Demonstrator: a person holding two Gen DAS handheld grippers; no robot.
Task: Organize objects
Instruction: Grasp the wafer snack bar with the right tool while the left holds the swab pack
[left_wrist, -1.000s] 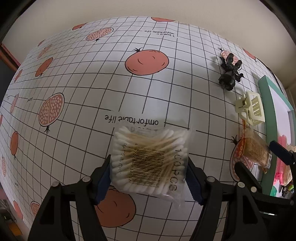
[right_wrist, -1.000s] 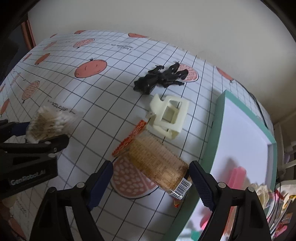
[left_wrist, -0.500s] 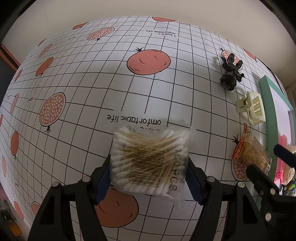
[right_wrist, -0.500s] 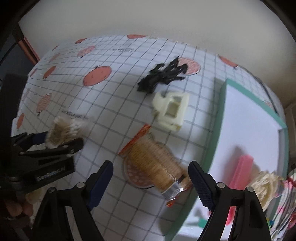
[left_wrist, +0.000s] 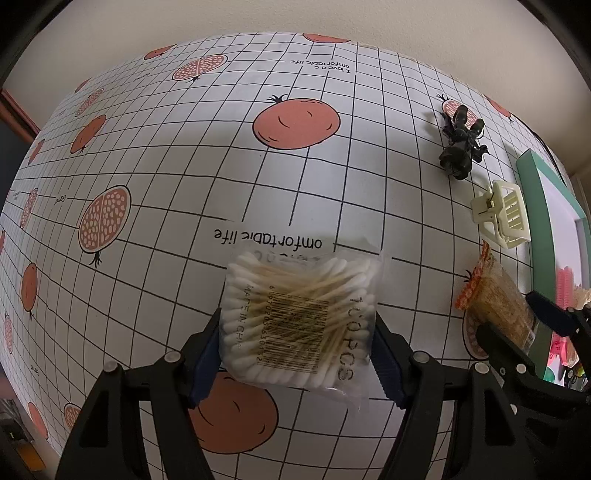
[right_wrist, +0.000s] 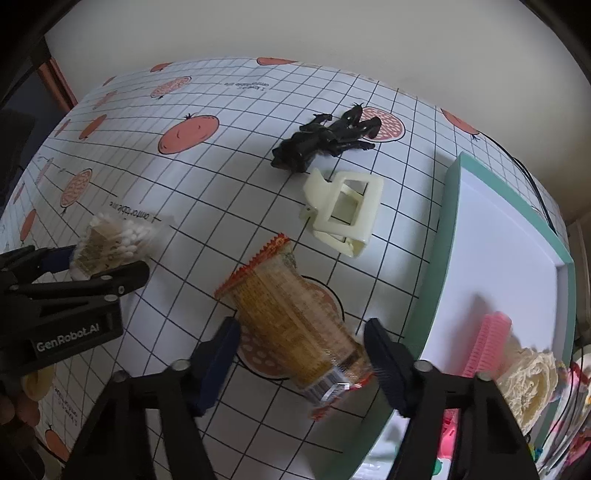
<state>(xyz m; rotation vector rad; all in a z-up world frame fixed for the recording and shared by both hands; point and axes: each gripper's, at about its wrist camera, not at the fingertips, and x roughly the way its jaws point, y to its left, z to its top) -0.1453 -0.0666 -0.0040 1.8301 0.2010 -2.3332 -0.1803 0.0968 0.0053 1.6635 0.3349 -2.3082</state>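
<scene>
My left gripper (left_wrist: 299, 354) is shut on a clear bag of cotton swabs (left_wrist: 299, 317), held just over the tablecloth; it also shows in the right wrist view (right_wrist: 110, 243). My right gripper (right_wrist: 303, 365) is open, its fingers on either side of an orange-wrapped snack pack (right_wrist: 291, 325) that lies on the table beside the tray. The pack also shows at the right in the left wrist view (left_wrist: 495, 299). A cream hair claw (right_wrist: 343, 214) and a black hair claw (right_wrist: 325, 140) lie beyond it.
A teal-rimmed white tray (right_wrist: 443, 236) stands at the right with a pink comb (right_wrist: 487, 343) and a cream lace item (right_wrist: 528, 380) in it. The grid tablecloth with pomegranate prints (left_wrist: 295, 122) reaches the back wall.
My right gripper pulled back from the snack pack, then came down and forward so its fingers flank the pack again. The left gripper and swab bag have barely moved.
</scene>
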